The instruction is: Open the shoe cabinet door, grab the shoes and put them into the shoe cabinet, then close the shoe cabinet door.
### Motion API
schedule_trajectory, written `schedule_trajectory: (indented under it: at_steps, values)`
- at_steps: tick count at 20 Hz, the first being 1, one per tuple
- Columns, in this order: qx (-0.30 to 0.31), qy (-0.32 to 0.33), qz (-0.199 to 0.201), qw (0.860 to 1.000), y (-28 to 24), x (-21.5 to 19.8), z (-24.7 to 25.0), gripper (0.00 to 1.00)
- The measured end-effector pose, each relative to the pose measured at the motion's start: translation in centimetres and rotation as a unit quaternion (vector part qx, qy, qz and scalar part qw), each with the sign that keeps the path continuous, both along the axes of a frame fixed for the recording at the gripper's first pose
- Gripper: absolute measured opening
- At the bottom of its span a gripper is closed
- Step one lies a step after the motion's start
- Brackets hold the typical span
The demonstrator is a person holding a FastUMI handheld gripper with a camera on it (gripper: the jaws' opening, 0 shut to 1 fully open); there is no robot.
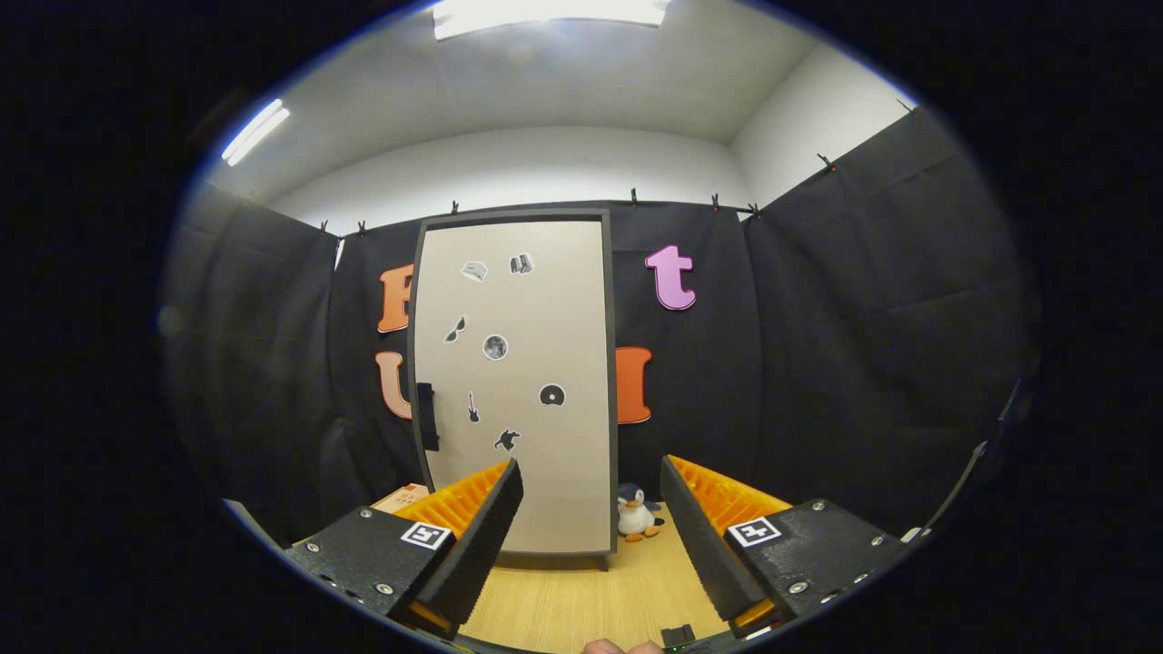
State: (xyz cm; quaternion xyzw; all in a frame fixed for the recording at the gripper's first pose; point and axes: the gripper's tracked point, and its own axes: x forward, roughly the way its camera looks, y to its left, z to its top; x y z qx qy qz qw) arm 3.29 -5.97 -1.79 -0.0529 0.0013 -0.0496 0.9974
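Note:
The shoe cabinet [513, 381] stands upright on the wooden floor straight ahead, a tall beige box with a dark frame. Its door is shut and carries several small stickers. A dark handle [427, 416] sits on the door's left edge at mid height. My gripper [591, 477] is open, held back from the cabinet with nothing between its fingers; the cabinet's lower right corner shows through the gap.
A small penguin plush toy [636, 513] sits on the floor by the cabinet's right foot. A light cardboard box [404, 498] peeks out behind the left finger. Black cloth walls close the booth on all sides. The wooden floor [581, 599] stretches from the fingers to the cabinet.

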Motion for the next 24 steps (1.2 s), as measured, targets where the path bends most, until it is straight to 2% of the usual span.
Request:
schedule_trajectory:
  at_steps: [9,14,19,24]
  values:
    - [0.013,-0.009,-0.002,1.000,-0.2,1.7,-0.2,0.95]
    - [-0.001,0.009,-0.031,0.999,-1.0,3.9,-1.4,0.95]
    - [-0.029,-0.009,-0.066,0.997,-2.0,5.9,0.1,0.95]
    - [-0.018,-0.013,-0.094,0.995,-3.6,6.3,-0.7,0.95]
